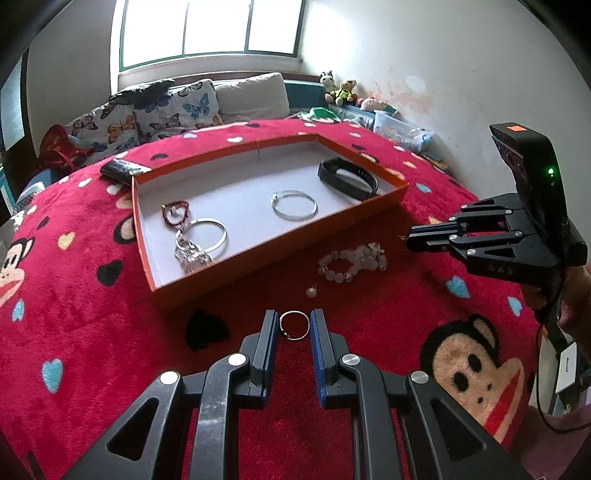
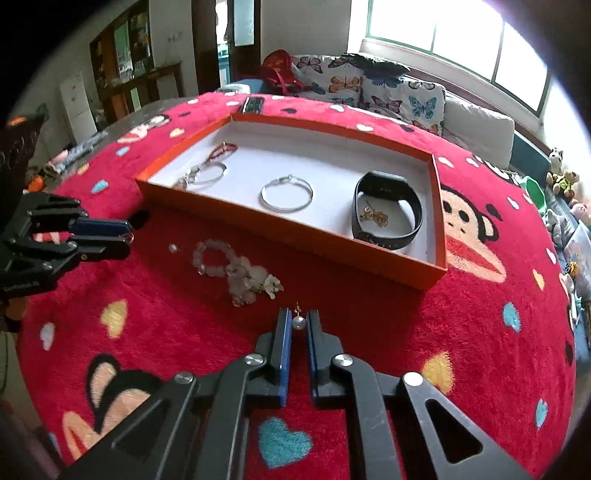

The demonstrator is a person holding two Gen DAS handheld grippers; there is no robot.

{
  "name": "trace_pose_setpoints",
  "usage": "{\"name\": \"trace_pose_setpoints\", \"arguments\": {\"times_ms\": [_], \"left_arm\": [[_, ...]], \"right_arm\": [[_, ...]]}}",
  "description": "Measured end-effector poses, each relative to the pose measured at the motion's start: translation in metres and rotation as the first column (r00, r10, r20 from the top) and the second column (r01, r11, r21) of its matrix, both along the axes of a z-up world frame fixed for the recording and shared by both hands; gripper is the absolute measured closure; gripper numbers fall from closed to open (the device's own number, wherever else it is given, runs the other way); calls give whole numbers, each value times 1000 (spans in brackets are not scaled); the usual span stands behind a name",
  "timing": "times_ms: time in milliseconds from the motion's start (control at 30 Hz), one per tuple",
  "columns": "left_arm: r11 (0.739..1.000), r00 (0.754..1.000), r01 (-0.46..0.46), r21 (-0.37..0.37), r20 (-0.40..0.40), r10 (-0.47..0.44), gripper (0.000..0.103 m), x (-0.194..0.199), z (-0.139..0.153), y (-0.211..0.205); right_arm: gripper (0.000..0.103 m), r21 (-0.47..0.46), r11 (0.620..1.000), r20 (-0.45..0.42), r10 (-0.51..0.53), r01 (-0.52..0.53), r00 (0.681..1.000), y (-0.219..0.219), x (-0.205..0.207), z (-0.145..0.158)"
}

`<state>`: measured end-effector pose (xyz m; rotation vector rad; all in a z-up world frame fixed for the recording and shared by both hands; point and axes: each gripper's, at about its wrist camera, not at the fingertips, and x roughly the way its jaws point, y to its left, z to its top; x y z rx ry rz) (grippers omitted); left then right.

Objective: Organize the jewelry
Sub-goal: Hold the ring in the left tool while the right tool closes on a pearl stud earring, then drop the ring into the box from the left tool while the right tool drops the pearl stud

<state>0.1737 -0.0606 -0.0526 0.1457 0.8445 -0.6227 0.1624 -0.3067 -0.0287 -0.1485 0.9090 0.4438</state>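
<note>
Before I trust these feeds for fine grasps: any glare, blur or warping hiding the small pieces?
Left wrist view: the window is blown out white, fisheye bends the orange cardboard tray, yet the thin metal ring between the left gripper fingers reads sharp. Right wrist view: window glare at upper right, dark corners, the small pearl earring at the right gripper stays clear.

Fuzzy red fleece blanket (image 1: 110, 369); matt orange cardboard tray (image 1: 280, 236), white paper lining; shiny metal bangle (image 1: 294, 205); matt black rubbery band (image 1: 347, 180).

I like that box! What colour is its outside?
Orange outside, white inside. The box shows best in the right wrist view.
</note>
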Motion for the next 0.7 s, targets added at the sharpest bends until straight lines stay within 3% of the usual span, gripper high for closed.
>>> {"name": "trace_pose_setpoints", "arguments": {"times_ms": [233,433,700], "left_arm": [[999,997,-35,-19,67,36,85,10,34,9],[998,993,-61,-15,101,62,85,41,57,10],[996,996,-86,-8,26,87,85,85,39,3]], "right_arm": [[93,95,995,28,-34,32,999,-12,11,29],[93,160,986,37,-59,52,998,-17,37,44],[93,163,985,-10,-54,55,998,-3,77,29]]}}
